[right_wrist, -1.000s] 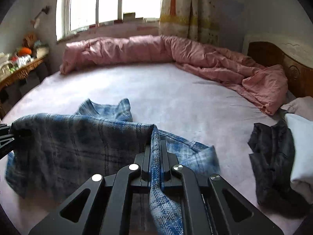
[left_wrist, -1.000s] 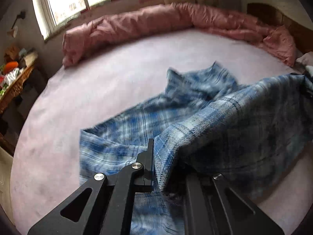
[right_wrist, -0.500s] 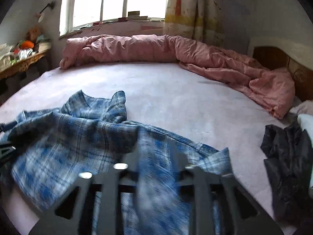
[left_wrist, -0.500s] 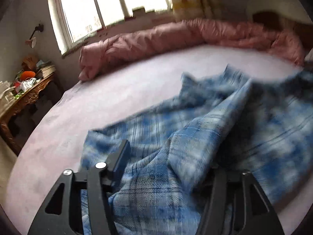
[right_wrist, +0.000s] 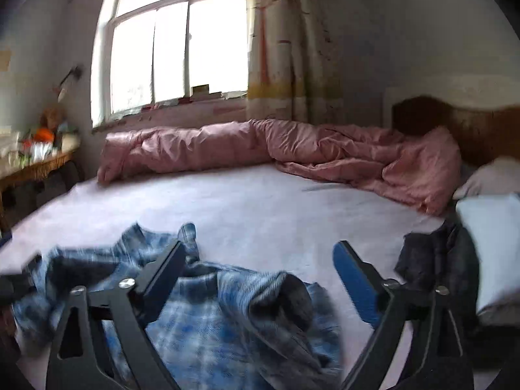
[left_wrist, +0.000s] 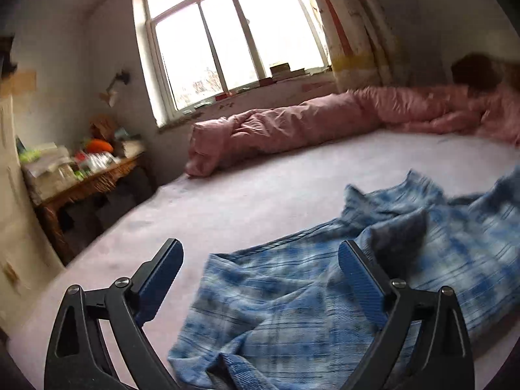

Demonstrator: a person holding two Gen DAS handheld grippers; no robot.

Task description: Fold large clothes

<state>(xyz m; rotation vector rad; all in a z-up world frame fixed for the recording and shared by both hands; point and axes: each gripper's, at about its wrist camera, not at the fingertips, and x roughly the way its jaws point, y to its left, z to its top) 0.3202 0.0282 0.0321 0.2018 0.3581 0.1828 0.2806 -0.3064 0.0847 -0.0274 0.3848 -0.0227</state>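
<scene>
A big bed [right_wrist: 260,208] with a pale pink sheet holds everything. A blue checked shirt [left_wrist: 308,305] lies crumpled on it — right under the fingers. Far past the fingertips, a rolled pink blanket [right_wrist: 227,146] runs along the bed's far edge. Off beside the right-hand finger lies a dark cloth [right_wrist: 422,260].

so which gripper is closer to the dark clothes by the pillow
Right. The right gripper has the dark clothes just beyond its right finger; the left gripper faces the blue plaid shirt, further away.

Left tool [left_wrist: 260,260] spread wide, empty; right tool [right_wrist: 260,260] likewise.
</scene>
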